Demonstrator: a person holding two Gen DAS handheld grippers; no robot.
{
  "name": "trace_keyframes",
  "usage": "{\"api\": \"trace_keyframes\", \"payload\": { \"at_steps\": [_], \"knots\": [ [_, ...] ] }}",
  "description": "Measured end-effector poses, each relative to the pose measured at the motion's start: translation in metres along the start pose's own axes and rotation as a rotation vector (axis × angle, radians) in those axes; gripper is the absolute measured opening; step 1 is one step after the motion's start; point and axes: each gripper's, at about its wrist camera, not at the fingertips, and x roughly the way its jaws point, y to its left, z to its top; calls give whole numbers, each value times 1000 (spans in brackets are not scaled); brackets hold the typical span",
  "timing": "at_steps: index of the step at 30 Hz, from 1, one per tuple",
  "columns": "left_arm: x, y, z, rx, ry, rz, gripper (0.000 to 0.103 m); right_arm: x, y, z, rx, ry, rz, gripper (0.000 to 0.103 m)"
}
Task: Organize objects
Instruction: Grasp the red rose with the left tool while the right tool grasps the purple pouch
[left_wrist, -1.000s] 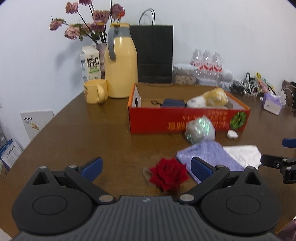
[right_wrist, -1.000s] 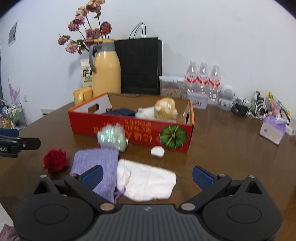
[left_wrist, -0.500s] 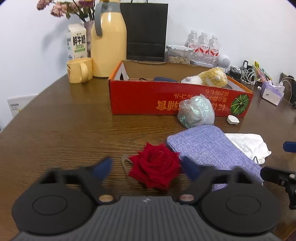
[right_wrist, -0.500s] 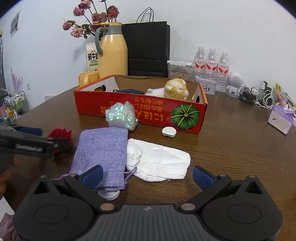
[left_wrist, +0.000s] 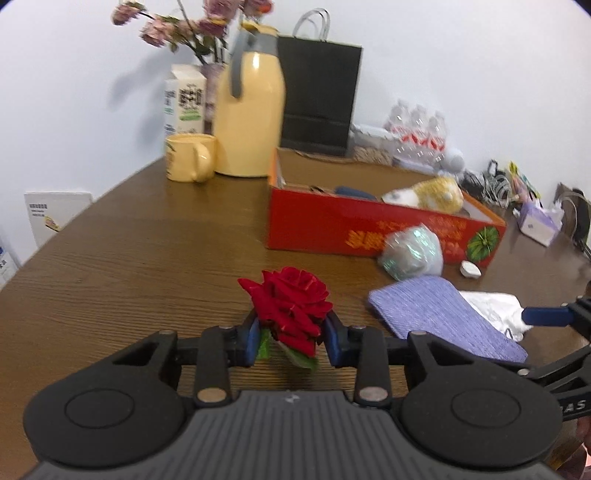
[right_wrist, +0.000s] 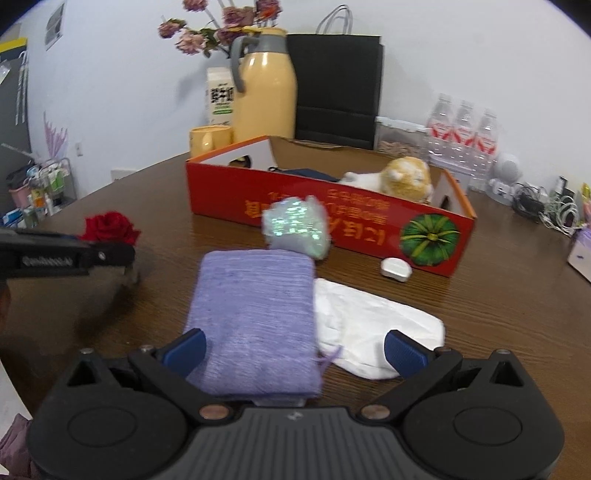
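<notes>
A red rose (left_wrist: 291, 304) sits between the blue pads of my left gripper (left_wrist: 293, 334). Its jaws are closing and the pads touch the flower's lower sides. The right wrist view shows the same rose (right_wrist: 110, 227) behind the left gripper (right_wrist: 74, 254). My right gripper (right_wrist: 295, 350) stands open low over a purple woven pouch (right_wrist: 255, 317), which lies between its fingers untouched. A white cloth pouch (right_wrist: 376, 325) lies beside the purple one. Behind them are an iridescent bag (right_wrist: 295, 227), a small white case (right_wrist: 396, 268) and the red cardboard box (right_wrist: 332, 218) holding a plush toy (right_wrist: 406, 179).
At the back of the brown table (left_wrist: 147, 258) stand a yellow jug (left_wrist: 251, 122), a yellow mug (left_wrist: 188, 157), a milk carton (left_wrist: 184, 99), a black paper bag (left_wrist: 317, 96) and water bottles (right_wrist: 461, 136). Cables (right_wrist: 546, 206) and a tissue pack (left_wrist: 537, 221) lie at the far right.
My left gripper has moved in on the rose and its jaws have gone from wide apart to close against the flower. My right gripper has advanced over the purple pouch and stays open.
</notes>
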Motion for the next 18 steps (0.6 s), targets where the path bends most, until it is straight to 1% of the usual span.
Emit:
{"api": "trace_keyframes", "payload": {
  "at_steps": [4,12,14,16,17,18],
  "knots": [
    [-14,14,1,-17,-30,20,35,10,10,5,-19,8,11,103],
    [-23,26,-4,-31,-42,21,34,30,24,11,-62,34,7,103],
    [-23,28,-4,-34,-42,19,34,30,26,10,-70,31,14,99],
    [-21,28,-4,-34,-40,15,34,29,25,11,-67,26,27,89],
    [-21,28,-5,-34,-39,13,34,28,25,11,-68,25,28,87],
    [-21,28,-5,-34,-39,12,34,27,25,11,-68,22,32,79]
  ]
}}
